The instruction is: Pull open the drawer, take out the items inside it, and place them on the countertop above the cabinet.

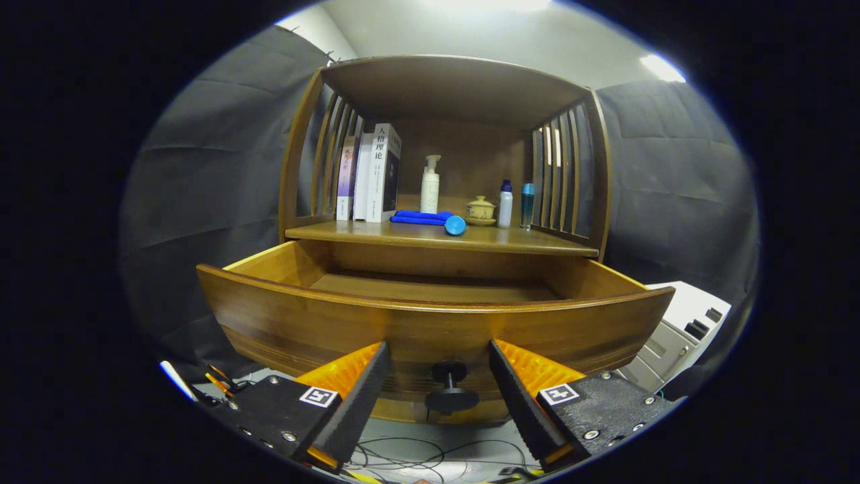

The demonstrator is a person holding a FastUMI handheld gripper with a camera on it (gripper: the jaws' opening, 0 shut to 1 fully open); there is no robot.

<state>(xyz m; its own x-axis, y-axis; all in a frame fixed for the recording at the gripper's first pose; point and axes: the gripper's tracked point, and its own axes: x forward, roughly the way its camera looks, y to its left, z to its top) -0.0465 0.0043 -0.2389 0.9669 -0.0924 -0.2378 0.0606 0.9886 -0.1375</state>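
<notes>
The wooden drawer [430, 323] stands pulled out of the cabinet, and the part of its floor that I see is bare. Its dark round knob [451, 390] sits between my two fingers without either one touching it. My gripper [439, 353] is open, right in front of the drawer's front panel. On the countertop [437, 236] above the drawer lie a blue cloth [420, 217] and a blue round item [455, 225].
On the countertop shelf stand several books [373, 175], a white pump bottle [430, 185], a small lidded cup [480, 210] and two small bottles [514, 203]. A white box [682, 329] sits right of the cabinet. Cables [416, 457] lie on the floor below.
</notes>
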